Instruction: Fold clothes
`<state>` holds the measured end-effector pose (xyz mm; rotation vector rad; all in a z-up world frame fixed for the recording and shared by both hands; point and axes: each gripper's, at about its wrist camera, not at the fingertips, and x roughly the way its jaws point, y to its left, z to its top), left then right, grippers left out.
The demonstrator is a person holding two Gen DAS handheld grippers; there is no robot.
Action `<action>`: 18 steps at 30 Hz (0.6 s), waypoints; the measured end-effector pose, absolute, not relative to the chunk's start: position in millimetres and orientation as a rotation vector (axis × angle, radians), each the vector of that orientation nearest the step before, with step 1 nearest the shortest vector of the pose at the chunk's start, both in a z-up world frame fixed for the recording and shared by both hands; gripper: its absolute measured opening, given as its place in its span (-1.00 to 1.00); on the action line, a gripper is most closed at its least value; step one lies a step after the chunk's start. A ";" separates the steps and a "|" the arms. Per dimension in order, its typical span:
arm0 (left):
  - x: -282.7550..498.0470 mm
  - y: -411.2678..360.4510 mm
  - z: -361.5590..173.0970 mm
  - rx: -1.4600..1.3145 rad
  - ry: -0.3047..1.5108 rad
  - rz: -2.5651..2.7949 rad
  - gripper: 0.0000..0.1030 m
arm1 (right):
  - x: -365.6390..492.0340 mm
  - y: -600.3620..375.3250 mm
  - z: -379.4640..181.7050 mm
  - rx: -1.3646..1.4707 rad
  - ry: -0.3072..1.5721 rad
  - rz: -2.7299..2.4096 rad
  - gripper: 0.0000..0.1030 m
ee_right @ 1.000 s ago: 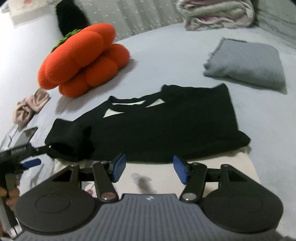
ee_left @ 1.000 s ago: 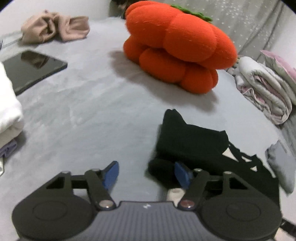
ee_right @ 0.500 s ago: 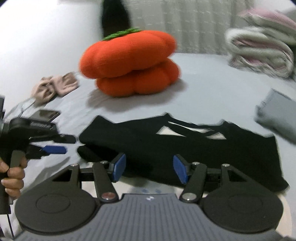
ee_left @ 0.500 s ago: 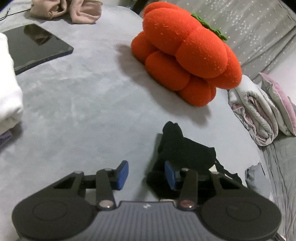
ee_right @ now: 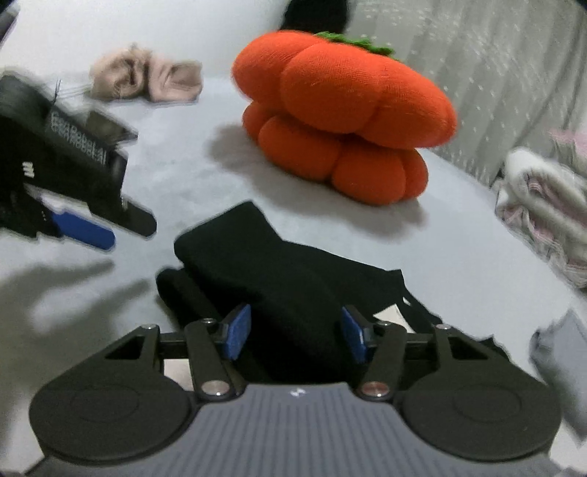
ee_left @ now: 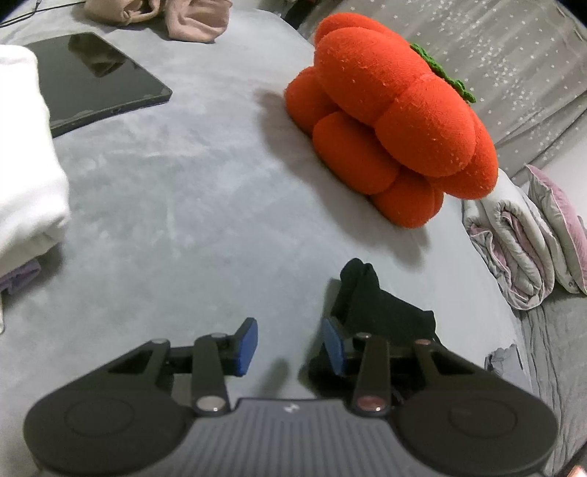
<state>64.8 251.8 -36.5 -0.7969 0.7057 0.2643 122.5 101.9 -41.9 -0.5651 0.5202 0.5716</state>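
Note:
A black garment (ee_right: 290, 279) lies folded on the grey bed, over a pale cloth (ee_right: 389, 312) that shows at its neckline. My right gripper (ee_right: 295, 332) hovers low over its rolled sleeve end. Its jaws are closing with the black fabric between them, and the blue pads stand apart from it. In the left wrist view the sleeve (ee_left: 370, 304) lies just right of my left gripper (ee_left: 290, 346). That gripper's jaws are closing over bare bed sheet with nothing between them. The left gripper's blue pad (ee_right: 84, 229) shows at the left of the right wrist view.
An orange pumpkin plush (ee_left: 396, 117) sits behind the garment. A dark tablet (ee_left: 88, 80) and a white folded stack (ee_left: 25, 157) lie at the left, a beige cloth (ee_left: 165, 14) at the back. A rolled quilt (ee_left: 513, 242) and a grey folded cloth (ee_right: 561, 359) are at the right.
My right gripper swept left along the black garment and rolled, and now sits over the sleeve end. My left gripper's jaws narrowed and it shifted slightly beside the sleeve.

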 end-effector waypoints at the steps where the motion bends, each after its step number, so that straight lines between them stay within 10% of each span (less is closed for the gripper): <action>1: 64.9 251.4 -36.2 -0.793 0.706 0.262 -0.22 | 122.8 105.6 -45.1 -0.592 0.512 0.569 0.07; 6: 65.3 251.2 -36.2 -0.783 0.708 0.257 -0.23 | 124.2 115.6 -48.0 -0.640 0.477 0.571 -0.63; 18: 68.5 250.3 -39.0 -0.776 0.722 0.255 -0.32 | 142.4 76.9 14.6 -0.373 0.475 0.521 -0.87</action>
